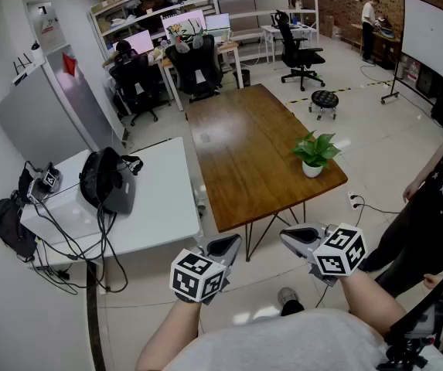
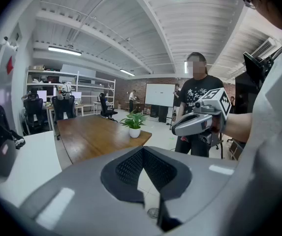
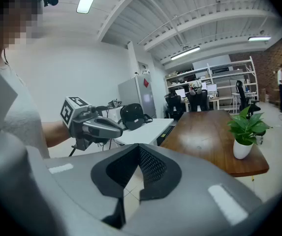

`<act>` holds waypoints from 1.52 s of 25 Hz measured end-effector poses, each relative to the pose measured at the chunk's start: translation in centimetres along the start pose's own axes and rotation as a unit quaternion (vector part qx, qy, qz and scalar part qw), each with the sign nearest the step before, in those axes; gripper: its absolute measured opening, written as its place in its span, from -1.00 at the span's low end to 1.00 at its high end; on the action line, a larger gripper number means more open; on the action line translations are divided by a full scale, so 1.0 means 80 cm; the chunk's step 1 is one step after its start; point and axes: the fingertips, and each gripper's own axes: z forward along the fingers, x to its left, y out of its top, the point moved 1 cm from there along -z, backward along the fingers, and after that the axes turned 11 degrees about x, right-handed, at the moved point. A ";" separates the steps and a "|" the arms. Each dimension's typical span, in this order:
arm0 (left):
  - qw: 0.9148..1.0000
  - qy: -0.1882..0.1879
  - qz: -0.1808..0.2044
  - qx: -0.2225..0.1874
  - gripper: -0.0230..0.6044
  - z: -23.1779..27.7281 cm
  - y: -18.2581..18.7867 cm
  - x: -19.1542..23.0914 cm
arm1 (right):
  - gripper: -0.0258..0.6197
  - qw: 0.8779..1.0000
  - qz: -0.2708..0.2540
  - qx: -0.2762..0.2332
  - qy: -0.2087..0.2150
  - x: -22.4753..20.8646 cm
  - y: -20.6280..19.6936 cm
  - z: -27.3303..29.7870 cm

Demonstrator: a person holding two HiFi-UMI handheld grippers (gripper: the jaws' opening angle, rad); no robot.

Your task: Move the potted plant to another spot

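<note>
The potted plant (image 1: 314, 154), green leaves in a small white pot, stands near the right front corner of the brown wooden table (image 1: 236, 153). It also shows in the left gripper view (image 2: 133, 123) and in the right gripper view (image 3: 245, 129). Both grippers are held close to my body over the floor, short of the table's near edge and well apart from the plant. My left gripper (image 1: 225, 247) is shut with nothing in it, its jaws meeting in its own view (image 2: 143, 149). My right gripper (image 1: 294, 239) is likewise shut and empty (image 3: 140, 145).
A white table (image 1: 163, 207) on the left carries a black headset (image 1: 109, 180) and cables. A person in a black T-shirt (image 1: 441, 199) stands at the right, close to the table's corner. Office chairs (image 1: 198, 68), a stool (image 1: 324, 99) and a whiteboard (image 1: 434, 37) lie beyond.
</note>
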 end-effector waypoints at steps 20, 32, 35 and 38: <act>0.999 -0.024 -0.013 0.022 -0.97 0.261 0.151 0.100 | -0.91 0.999 0.000 0.031 0.027 -0.286 0.032 0.016; 0.998 -0.060 -0.003 0.037 -0.97 0.273 0.144 0.109 | -0.80 1.000 0.020 0.015 -0.002 -0.315 0.025 0.022; 0.997 -0.061 -0.005 0.042 -0.97 0.268 0.139 0.116 | -0.62 0.999 0.025 0.019 -0.029 -0.324 0.015 0.024; 0.997 -0.062 -0.007 0.043 -0.97 0.264 0.134 0.124 | -0.39 0.997 0.044 0.024 -0.067 -0.341 0.000 0.029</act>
